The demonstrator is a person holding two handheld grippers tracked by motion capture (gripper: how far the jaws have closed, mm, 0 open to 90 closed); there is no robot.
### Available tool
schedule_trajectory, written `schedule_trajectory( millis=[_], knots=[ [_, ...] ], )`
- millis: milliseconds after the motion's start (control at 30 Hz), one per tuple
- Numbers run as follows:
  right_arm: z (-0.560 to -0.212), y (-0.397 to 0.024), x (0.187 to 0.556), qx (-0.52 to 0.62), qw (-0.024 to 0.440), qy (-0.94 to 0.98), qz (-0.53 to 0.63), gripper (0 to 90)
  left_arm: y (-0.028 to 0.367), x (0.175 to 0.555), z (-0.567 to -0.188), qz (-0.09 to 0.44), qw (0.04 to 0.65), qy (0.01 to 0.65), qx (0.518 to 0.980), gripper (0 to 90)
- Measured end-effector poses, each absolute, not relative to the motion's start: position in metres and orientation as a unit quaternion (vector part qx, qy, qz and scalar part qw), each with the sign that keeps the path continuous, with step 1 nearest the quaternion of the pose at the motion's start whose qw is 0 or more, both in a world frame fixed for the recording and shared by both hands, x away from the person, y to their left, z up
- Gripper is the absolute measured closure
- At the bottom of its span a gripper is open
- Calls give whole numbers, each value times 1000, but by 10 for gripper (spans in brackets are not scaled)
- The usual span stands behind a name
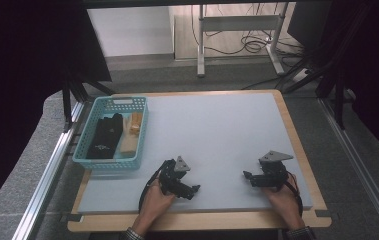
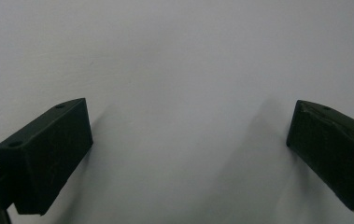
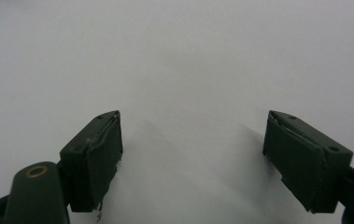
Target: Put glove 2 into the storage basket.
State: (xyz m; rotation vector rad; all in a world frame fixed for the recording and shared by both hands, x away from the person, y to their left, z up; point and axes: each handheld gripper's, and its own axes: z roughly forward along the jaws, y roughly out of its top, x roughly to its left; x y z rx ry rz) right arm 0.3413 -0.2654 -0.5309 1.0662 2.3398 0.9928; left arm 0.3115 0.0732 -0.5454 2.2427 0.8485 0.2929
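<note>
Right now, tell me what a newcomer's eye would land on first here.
First, the turquoise basket at the table's left edge, with a black pouch and some orange and tan items inside. Next, the two black tools at the near edge of the pale grey mat: the left gripper and the right gripper, both open and empty, angled towards each other.

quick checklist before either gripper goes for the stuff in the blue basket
1. Left gripper open and holding nothing: ok, jaws stand wide apart over bare mat.
2. Right gripper open and holding nothing: ok, same.
3. Blue basket upright on the table's left side: ok.
4. Contents reachable from above: ok; a black pouch and orange items lie in it, uncovered.
5. Grey mat between grippers and basket free of obstacles: ok.
6. What exactly the orange items are: cannot tell.
</note>
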Motion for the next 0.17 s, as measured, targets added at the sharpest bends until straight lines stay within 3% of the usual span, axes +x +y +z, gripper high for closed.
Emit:
schedule_trajectory(
  millis=[167],
  knots=[
    [-531, -266, 341, 380, 190, 833, 353, 190, 73, 311, -546, 114, 354, 328, 868, 3]
  ],
)
